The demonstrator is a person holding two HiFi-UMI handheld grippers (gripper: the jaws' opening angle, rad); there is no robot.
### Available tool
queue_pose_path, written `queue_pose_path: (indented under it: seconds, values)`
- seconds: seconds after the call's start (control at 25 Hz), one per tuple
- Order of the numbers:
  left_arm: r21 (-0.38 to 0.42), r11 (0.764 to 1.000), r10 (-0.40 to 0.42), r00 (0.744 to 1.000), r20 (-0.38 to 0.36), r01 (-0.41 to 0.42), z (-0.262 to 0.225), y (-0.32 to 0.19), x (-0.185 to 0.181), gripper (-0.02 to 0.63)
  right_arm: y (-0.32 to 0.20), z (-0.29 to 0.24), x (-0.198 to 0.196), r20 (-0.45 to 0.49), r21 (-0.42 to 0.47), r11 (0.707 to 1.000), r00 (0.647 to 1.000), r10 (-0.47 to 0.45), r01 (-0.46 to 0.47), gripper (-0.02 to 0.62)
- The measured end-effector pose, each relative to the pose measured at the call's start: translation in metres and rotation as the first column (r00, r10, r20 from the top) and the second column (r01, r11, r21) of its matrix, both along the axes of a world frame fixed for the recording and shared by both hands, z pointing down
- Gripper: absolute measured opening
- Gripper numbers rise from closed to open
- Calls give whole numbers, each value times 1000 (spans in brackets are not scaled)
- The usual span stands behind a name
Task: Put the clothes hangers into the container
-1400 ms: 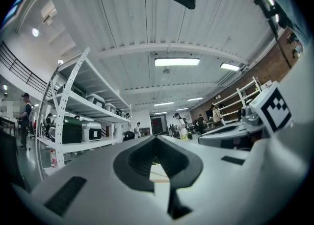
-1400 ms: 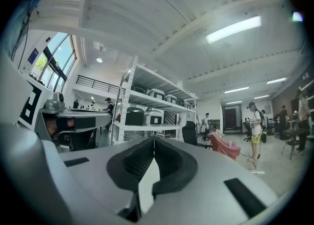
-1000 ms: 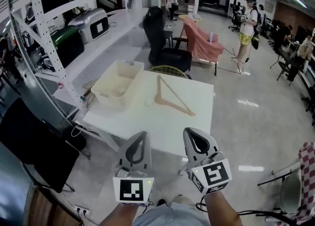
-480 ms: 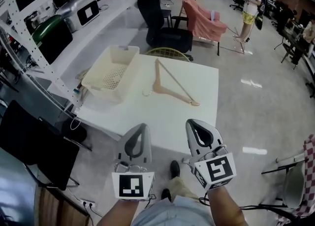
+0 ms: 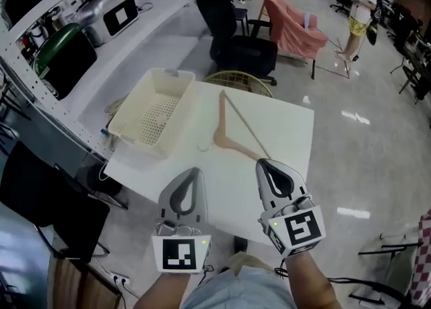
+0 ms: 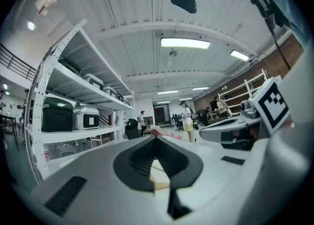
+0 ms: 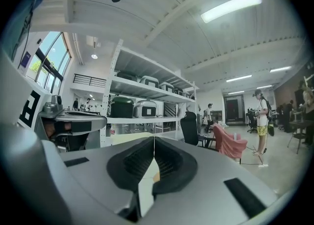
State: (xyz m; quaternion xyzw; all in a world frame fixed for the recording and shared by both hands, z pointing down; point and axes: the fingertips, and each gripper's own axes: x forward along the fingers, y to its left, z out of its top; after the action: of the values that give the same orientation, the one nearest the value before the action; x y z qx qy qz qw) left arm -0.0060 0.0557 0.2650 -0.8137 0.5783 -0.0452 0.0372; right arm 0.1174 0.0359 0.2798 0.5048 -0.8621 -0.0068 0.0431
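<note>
A white square table (image 5: 286,132) stands on a glossy pale grey floor (image 5: 363,159); on it, well apart from both grippers, lies a wooden hanger (image 5: 218,126), flat near the middle, its hook turned left toward the container (image 5: 180,109); the two are close but not touching. The container is a cream basket with a perforated bottom, set at the table's far left corner, with nothing in it.

The left gripper (image 5: 194,171) and the right gripper (image 5: 260,163) hover side by side over the table's near edge, level with each other; each gripper's own view shows its two jaws pressed together at the tips with nothing between them.

Along the left runs white metal shelving (image 5: 40,28) carrying a silver case (image 5: 108,11) and a dark green case (image 5: 64,55); past the table's far edge a yellow-green wire chair (image 5: 239,82) peeks up, then a black office chair (image 5: 232,38) and a chair draped in pink cloth (image 5: 293,28); a person in yellow shorts (image 5: 363,5) stands far right; a dark panel (image 5: 47,207) leans at the near left beside a power strip (image 5: 114,277) on the floor.
</note>
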Motion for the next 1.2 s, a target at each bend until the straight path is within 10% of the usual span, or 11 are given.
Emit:
queue_pose_path:
  seconds: [0.64, 1.2]
  values:
    - [76, 993, -86, 996, -6, 86, -39, -65, 8, 11, -81, -48, 7, -21, 89, 992, 995, -93, 94, 12]
    - [-16, 999, -28, 999, -33, 28, 2, -151, -8, 11, -166, 11, -11, -84, -38, 997, 994, -75, 72, 12]
